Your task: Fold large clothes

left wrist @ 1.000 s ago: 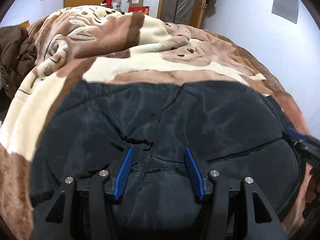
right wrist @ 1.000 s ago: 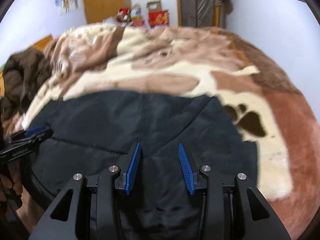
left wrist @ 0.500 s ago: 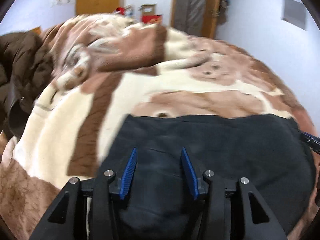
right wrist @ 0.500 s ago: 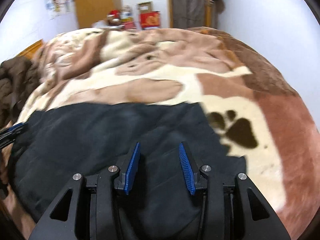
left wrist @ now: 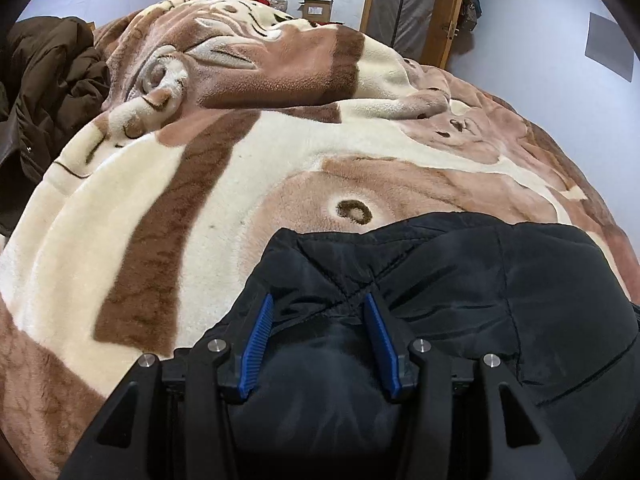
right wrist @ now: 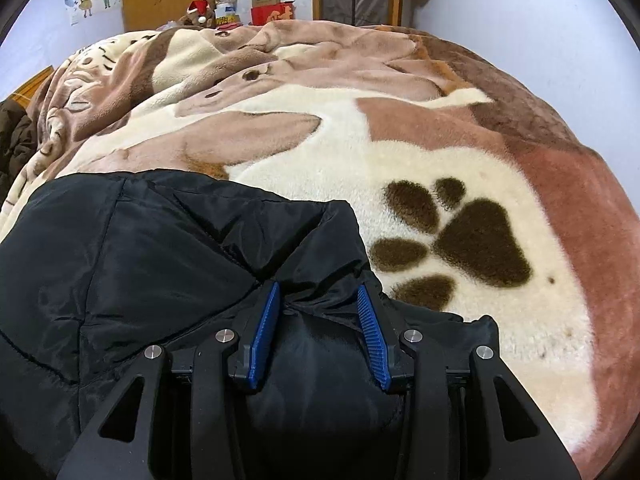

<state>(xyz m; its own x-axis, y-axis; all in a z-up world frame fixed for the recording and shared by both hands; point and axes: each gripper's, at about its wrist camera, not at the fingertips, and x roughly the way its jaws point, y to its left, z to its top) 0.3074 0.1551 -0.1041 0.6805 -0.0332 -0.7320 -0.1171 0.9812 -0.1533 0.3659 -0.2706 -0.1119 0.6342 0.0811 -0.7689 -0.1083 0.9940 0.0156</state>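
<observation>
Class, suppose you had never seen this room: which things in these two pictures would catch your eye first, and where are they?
A puffy black jacket fills the near foreground, bunched between the blue-padded left tongs and right tongs. Under it spreads a plush brown-and-cream blanket with a big dark paw print just right of the jacket.

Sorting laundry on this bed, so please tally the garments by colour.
Black padded jacket: 1
Dark brown padded coat by the plush brown and cream blanket's edge: 1
Total: 2
</observation>
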